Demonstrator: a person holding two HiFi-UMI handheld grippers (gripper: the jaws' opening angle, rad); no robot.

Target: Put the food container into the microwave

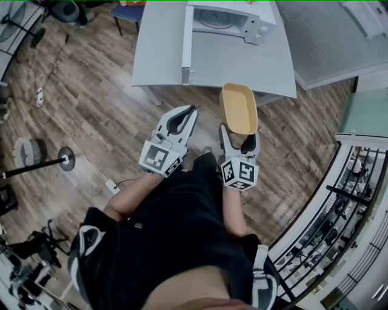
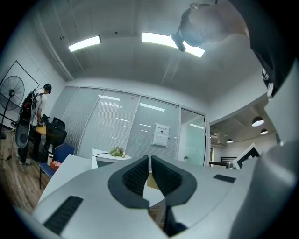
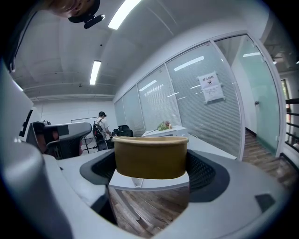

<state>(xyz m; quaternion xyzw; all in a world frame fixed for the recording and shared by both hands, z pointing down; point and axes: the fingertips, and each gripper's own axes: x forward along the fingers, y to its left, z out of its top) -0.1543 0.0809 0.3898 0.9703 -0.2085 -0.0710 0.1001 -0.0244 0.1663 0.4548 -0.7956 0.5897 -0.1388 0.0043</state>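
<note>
A tan rectangular food container (image 1: pixel 239 108) is held out over the floor just short of the table's front edge, with my right gripper (image 1: pixel 238 138) shut on its near end. In the right gripper view the container (image 3: pixel 150 156) fills the space between the jaws. The white microwave (image 1: pixel 227 18) stands at the back of the grey table (image 1: pixel 160 54), and its door (image 1: pixel 187 47) is swung open toward me. My left gripper (image 1: pixel 182 119) hovers left of the container, jaws shut with nothing between them (image 2: pixel 149 175).
Wooden floor lies under both grippers. A round-based stand (image 1: pixel 63 159) and a power strip (image 1: pixel 111 186) are on the floor at left. A black metal railing (image 1: pixel 339 206) runs along the right. A person (image 2: pixel 41 100) stands far off in the office.
</note>
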